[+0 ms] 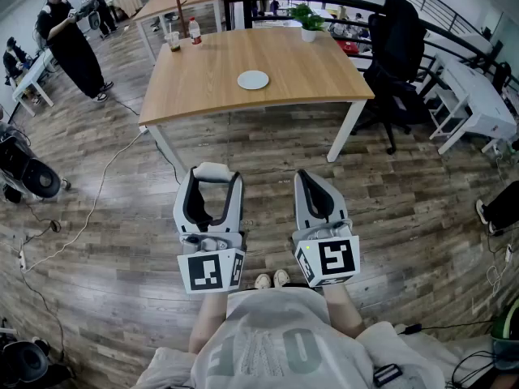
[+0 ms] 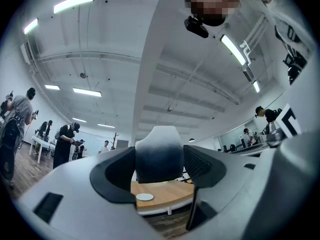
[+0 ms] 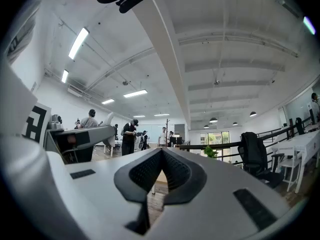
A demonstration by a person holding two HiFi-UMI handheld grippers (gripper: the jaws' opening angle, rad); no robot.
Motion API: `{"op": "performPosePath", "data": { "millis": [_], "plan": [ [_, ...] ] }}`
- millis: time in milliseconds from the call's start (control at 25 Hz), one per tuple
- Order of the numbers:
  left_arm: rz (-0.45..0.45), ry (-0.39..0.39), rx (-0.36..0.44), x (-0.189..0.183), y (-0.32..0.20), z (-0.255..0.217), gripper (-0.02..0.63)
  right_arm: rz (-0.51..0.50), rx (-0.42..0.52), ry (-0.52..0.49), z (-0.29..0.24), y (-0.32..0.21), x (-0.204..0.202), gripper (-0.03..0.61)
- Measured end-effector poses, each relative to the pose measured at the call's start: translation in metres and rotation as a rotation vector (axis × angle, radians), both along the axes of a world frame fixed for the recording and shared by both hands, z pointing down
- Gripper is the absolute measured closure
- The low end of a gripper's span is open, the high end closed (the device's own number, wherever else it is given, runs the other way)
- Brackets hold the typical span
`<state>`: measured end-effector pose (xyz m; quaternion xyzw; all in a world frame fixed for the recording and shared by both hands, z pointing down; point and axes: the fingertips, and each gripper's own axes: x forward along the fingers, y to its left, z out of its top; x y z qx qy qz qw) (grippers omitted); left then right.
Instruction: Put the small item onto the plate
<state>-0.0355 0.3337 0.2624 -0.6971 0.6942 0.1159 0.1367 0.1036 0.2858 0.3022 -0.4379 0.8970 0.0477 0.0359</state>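
Note:
The white plate (image 1: 253,79) lies near the middle of a wooden table (image 1: 219,96) far ahead of me; it also shows small in the left gripper view, plate (image 2: 145,197). My left gripper (image 1: 212,177) is held over the floor, well short of the table. Its jaws stand wide, shut on a small white rounded item (image 1: 212,169) that bridges the tips. In the left gripper view the item (image 2: 159,151) fills the gap of the left gripper (image 2: 159,159). My right gripper (image 1: 312,178) hangs beside it, shut and empty, as the right gripper (image 3: 161,159) view confirms.
A cup (image 1: 173,41), a bottle (image 1: 195,31) and a potted plant (image 1: 310,21) stand at the table's far edge. A black office chair (image 1: 397,55) sits right of the table, white desks (image 1: 478,96) beyond. People (image 1: 71,43) stand at far left. Cables (image 1: 89,209) cross the wooden floor.

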Motion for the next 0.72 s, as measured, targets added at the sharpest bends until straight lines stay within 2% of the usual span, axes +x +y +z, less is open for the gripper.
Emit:
{"op": "performPosePath", "data": {
  "millis": [440, 720],
  "plan": [
    [0.007, 0.004, -0.012, -0.0013, 0.0043, 0.0054, 0.308, -0.014, 0.008, 0.012, 0.0031, 0.0051, -0.0038, 0.561],
    [-0.006, 0.025, -0.026, -0.0068, -0.0024, 0.0071, 0.307, -0.046, -0.016, -0.024, 0.0048, 0.0011, -0.0045, 0.561]
  ]
}}
